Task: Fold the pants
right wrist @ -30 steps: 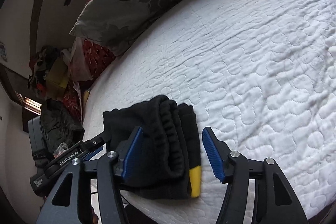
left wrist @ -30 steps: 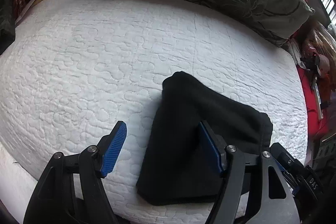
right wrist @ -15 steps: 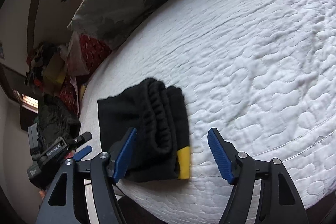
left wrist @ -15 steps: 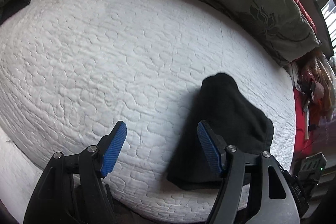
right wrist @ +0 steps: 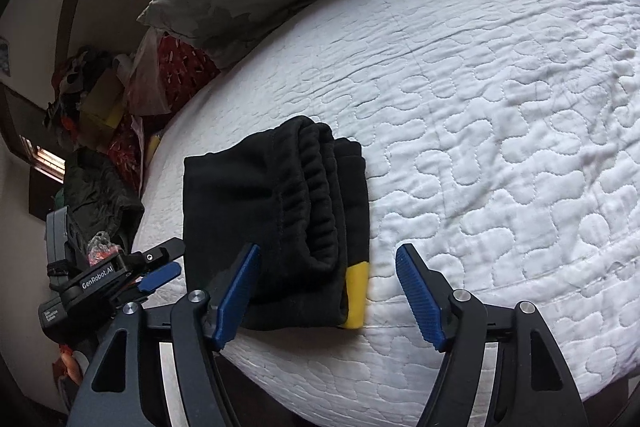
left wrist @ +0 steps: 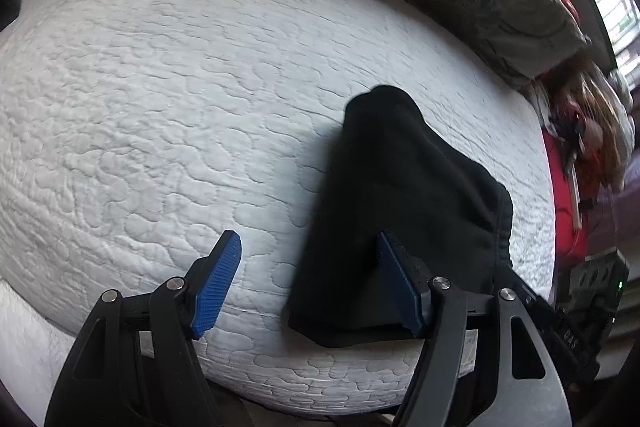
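Right wrist view: folded black pants (right wrist: 276, 203) lower centre on white bed (right wrist: 500, 107); right claw (right wrist: 328, 291) and left claw (left wrist: 308, 283) wide open, empty.

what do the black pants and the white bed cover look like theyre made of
The black pants: a thick, soft knit, probably fleece or sweatshirt jersey; matte and slightly fuzzy, with a gathered elastic waistband and a yellow patch at one corner.

The white bed cover: quilted fabric, likely cotton or a blend over padding; puffy panels between meandering stitch lines, matte.

Exact fibres can't be told from the views.
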Demonstrator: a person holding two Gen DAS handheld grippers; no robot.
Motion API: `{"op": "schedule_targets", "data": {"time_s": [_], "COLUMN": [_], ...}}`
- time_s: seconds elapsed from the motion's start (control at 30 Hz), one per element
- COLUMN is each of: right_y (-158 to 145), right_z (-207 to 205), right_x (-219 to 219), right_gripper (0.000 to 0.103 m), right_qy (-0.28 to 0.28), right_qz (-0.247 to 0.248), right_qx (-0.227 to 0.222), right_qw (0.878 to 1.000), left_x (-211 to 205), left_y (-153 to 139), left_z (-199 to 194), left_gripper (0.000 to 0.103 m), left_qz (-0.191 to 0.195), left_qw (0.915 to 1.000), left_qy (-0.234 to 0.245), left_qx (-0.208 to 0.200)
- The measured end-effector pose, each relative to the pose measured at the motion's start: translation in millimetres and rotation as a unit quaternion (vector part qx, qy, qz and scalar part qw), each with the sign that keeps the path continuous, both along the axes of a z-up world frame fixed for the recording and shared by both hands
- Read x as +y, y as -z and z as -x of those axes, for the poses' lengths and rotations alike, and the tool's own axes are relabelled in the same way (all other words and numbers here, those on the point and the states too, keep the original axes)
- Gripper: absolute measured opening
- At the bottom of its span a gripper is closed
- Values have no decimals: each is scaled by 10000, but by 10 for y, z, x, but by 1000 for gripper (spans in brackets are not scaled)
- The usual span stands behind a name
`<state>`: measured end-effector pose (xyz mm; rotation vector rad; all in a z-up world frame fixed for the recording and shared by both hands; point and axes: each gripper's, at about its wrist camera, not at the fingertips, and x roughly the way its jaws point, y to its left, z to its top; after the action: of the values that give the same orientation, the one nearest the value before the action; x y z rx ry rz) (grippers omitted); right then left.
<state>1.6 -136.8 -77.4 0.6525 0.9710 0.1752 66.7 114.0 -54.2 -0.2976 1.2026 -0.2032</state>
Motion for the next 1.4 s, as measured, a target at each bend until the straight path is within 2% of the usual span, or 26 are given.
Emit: {"op": "schedule_targets", "data": {"time_s": [0.4, 0.53, 0.67, 0.73, 0.87, 0.97, 1.07, 1.13, 1.2, 1.3, 1.4], "right_y": [164, 177, 201, 229, 331, 364, 393, 396, 383, 294, 135], "right_z": [-151, -183, -223, -247, -254, -275, -328, -365, -384, -344, -285], "right_x": [23, -7, -32, -45, -174, -174, -140, -133, -113, -65, 47], "right_gripper": [73, 73, 73, 73, 73, 70, 69, 62, 44, 38, 37], "right_qy": [-115, -198, -303, -319, -174, -290, -363, -350, -330, -340, -418], "right_qz": [-290, -426, -590, -713, -1373, -1528, -1535, -1443, -1227, -933, -512], "right_qx": [-46, -92, -136, -150, -208, -249, -302, -261, -176, -157, -230], "right_qw": [9995, 9989, 9977, 9968, 9902, 9875, 9870, 9886, 9917, 9949, 9975], "left_x": [-252, -259, -336, -367, -404, -456, -537, -549, -555, -495, -444], "left_y": [91, 57, 129, 171, 216, 251, 251, 230, 203, 130, 73], "left_z": [-161, -219, -351, -431, -525, -570, -575, -546, -498, -393, -266], "left_gripper": [71, 71, 71, 71, 71, 72, 72, 68, 50, 33, 31], "left_qz": [20, 236, 164, 309, 679, 903, 926, 842, 727, 757, 784], "left_qw": [9985, 9953, 9915, 9894, 9863, 9834, 9836, 9854, 9875, 9897, 9906], "left_qy": [534, 930, 1265, 1369, 1426, 1494, 1486, 1435, 1364, 1192, 1083], "left_qx": [114, 90, 251, 380, 474, 500, 437, 371, 301, 234, 277]}}
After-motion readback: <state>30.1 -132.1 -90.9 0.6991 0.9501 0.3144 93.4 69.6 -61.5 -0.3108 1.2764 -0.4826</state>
